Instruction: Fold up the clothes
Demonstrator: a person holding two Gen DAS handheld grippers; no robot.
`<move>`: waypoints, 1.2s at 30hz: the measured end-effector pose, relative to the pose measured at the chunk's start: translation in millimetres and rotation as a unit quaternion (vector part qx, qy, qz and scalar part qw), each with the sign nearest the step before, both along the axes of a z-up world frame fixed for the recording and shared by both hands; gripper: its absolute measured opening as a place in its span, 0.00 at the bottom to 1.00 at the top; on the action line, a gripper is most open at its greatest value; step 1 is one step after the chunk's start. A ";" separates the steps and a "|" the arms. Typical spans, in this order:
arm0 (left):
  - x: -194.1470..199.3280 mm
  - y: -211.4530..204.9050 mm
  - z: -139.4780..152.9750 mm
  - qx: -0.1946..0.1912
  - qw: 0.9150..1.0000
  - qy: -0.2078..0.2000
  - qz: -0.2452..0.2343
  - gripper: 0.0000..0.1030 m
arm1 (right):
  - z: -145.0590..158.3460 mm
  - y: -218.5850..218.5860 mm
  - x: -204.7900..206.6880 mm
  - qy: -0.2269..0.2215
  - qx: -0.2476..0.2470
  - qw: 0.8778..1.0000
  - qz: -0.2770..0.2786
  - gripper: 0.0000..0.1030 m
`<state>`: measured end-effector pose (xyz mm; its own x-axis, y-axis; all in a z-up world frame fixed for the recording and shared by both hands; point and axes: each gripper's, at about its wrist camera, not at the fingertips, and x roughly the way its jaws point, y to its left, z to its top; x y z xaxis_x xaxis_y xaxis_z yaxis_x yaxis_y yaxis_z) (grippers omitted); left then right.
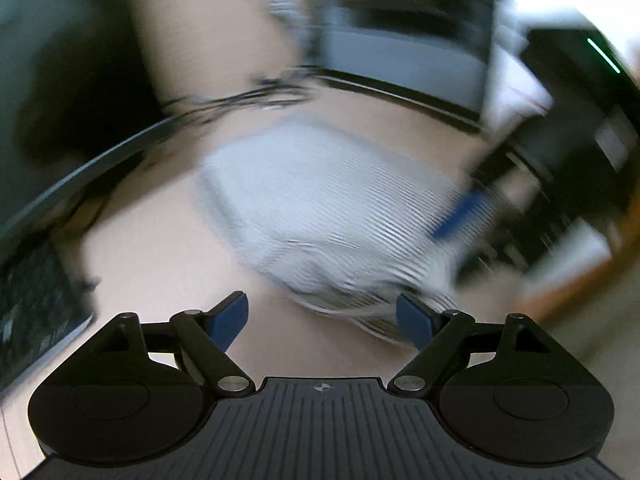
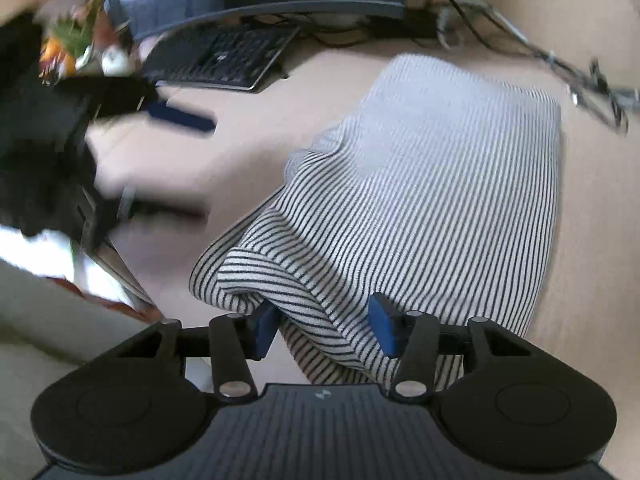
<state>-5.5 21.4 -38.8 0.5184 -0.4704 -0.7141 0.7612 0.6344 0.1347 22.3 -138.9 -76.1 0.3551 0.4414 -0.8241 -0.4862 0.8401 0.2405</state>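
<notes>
Beige table [image 2: 592,216], cluttered far side: one keyboard [image 2: 224,58], cables. One striped garment [image 2: 432,184], mid-table, partly folded. Right hand-held gripper [image 2: 324,330] apparently clamping its near bunched edge; left hand-held gripper [image 1: 322,322] released, empty, blurred. Best to draw the edge flat, aligning corners before letting go.

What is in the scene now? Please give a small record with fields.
garment: striped garment, partly folded, lying on the desk
left tool: open, nothing between its fingers
right tool: a bunched fold of the garment lies between its fingers
behind garment: keyboard, cables
left wrist view: blurred
</notes>
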 end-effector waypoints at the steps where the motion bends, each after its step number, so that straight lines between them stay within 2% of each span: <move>1: -7.3 -8.3 -4.1 0.018 0.999 -0.022 -0.021 0.85 | -1.5 -2.1 2.7 0.009 0.009 1.000 -0.008 0.48; 3: -16.6 -24.2 -14.1 0.053 0.995 -0.067 -0.051 0.85 | -1.9 -7.0 4.2 0.027 0.028 0.999 -0.021 0.48; 6: -16.6 -42.4 -32.4 0.084 0.988 -0.103 -0.081 0.86 | 0.0 -11.1 4.5 0.039 0.045 0.998 -0.030 0.47; 7: -16.3 -45.3 -36.5 0.087 0.987 -0.107 -0.088 0.86 | 3.1 -10.9 2.9 0.035 0.043 0.998 -0.028 0.47; 10: -20.1 -50.7 -42.9 0.087 0.983 -0.118 -0.109 0.79 | 13.9 1.1 -4.4 -0.013 -0.019 1.000 -0.002 0.46; 12: -22.7 -52.0 -45.4 0.085 0.982 -0.122 -0.120 0.76 | 17.5 2.5 -8.1 -0.021 -0.039 0.999 -0.002 0.46; 18: -29.5 -36.0 -36.6 0.057 0.986 -0.089 -0.132 0.78 | 8.1 -18.4 5.1 0.026 0.016 0.998 -0.062 0.45; 20: -32.0 -28.6 -30.4 0.039 0.986 -0.075 -0.144 0.90 | 5.3 -24.8 10.4 0.042 0.037 0.995 -0.079 0.45; 23: -41.4 -27.9 -27.3 0.035 0.983 -0.085 -0.159 0.93 | 3.3 -31.6 13.5 0.056 0.055 0.993 -0.092 0.43; 26: -42.3 -49.3 -40.1 0.069 0.980 -0.119 -0.147 0.93 | 3.0 -27.5 13.1 0.054 0.048 0.994 -0.085 0.43; 28: -36.9 -68.0 -51.8 0.085 0.977 -0.142 -0.135 0.92 | 6.3 -17.2 10.1 0.037 0.021 0.997 -0.065 0.43; 30: -32.4 -79.2 -54.0 0.075 0.978 -0.141 -0.132 0.80 | 14.2 -4.0 2.6 0.006 -0.018 0.999 -0.034 0.43; 31: -30.6 -83.3 -53.0 0.073 0.979 -0.135 -0.134 0.65 | 19.4 1.1 -4.2 -0.018 -0.038 0.999 -0.015 0.45; 32: -29.5 -86.0 -51.3 0.069 0.980 -0.126 -0.136 0.58 | 24.7 5.9 -11.6 -0.042 -0.059 0.997 0.003 0.50; 34: -20.1 -85.9 -44.7 0.044 0.988 -0.089 -0.122 0.50 | 33.3 11.7 -28.6 -0.106 -0.099 0.989 0.041 0.61; 36: -2.5 -80.6 -33.8 -0.003 0.996 -0.021 -0.084 0.45 | 31.2 18.2 -48.4 -0.181 -0.156 0.967 0.093 0.67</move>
<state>-8.0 -59.2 -72.6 0.4610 -0.5567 -0.6911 0.8505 0.4993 0.1652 -26.1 -120.7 -44.9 0.5839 0.2752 -0.7638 -0.6404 0.7343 -0.2250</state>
